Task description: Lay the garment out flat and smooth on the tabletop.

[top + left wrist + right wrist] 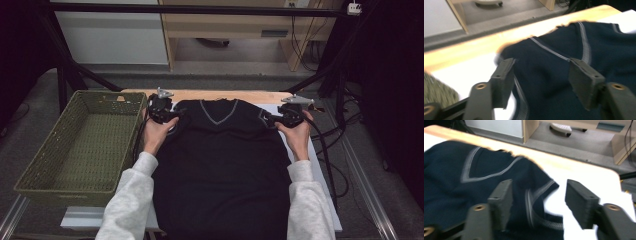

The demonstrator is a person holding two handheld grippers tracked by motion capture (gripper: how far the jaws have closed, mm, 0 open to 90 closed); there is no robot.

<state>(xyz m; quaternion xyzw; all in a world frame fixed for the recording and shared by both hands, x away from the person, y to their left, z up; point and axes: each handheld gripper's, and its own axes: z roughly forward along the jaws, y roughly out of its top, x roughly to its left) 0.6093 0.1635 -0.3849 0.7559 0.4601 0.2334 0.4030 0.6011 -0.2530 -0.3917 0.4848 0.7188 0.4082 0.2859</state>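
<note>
Lying flat at frame centre on the table (320,150), the dark navy V-neck knit vest (222,165) is released, left hand-held gripper (161,111) and right hand-held gripper (286,116) both spread over its shoulders; folding likely requires regrasping.

Both forearms, in pale grey sleeves, reach forward side by side and well apart, each hand wrapped around a gripper from behind. The left gripper (161,111) points forward and slightly inward; its fingers (502,75) stand parted, pressing on nothing. The right gripper (288,116) mirrors it, grey plate on top, cable trailing off to the side, its fingers (580,201) likewise spread and clamping nothing.
</note>
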